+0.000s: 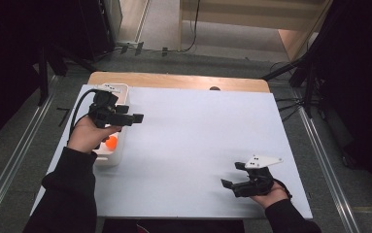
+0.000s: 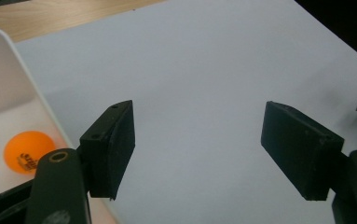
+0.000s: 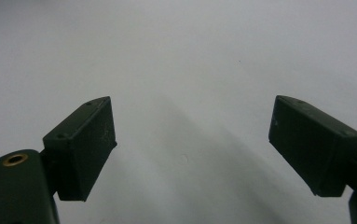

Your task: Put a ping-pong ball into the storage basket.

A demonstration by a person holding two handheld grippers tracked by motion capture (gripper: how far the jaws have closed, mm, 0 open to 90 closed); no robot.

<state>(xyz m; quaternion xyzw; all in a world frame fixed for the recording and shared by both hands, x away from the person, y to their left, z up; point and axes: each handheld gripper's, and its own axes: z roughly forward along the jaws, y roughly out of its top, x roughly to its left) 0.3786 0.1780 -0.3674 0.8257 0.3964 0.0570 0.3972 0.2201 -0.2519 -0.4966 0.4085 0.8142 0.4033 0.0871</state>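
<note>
**Grippers Apart Over White Sheet; Orange Ball in Tray**

High view: The left gripper (image 1: pixel 134 118) was held at the 9 o'clock side of the table, over the inner edge of the white tray (image 1: pixel 118 155). The orange ball (image 1: pixel 111 142) lay inside the tray, partly covered by the left hand (image 1: pixel 89 133). The right gripper (image 1: pixel 228 184) rested near the 5 o'clock corner, close to the front edge. The white sheet (image 1: pixel 198 131) between them was bare, giving wide room for travel. A wooden strip (image 1: pixel 174 80) ran along the far edge at 12 o'clock.

Left gripper view: The jaws stood spread with nothing between them. The ball (image 2: pixel 28 151) lay at 8 o'clock behind the tray wall (image 2: pixel 36 88).

Right gripper view: The jaws stood spread over bare sheet (image 3: pixel 181 56).
</note>
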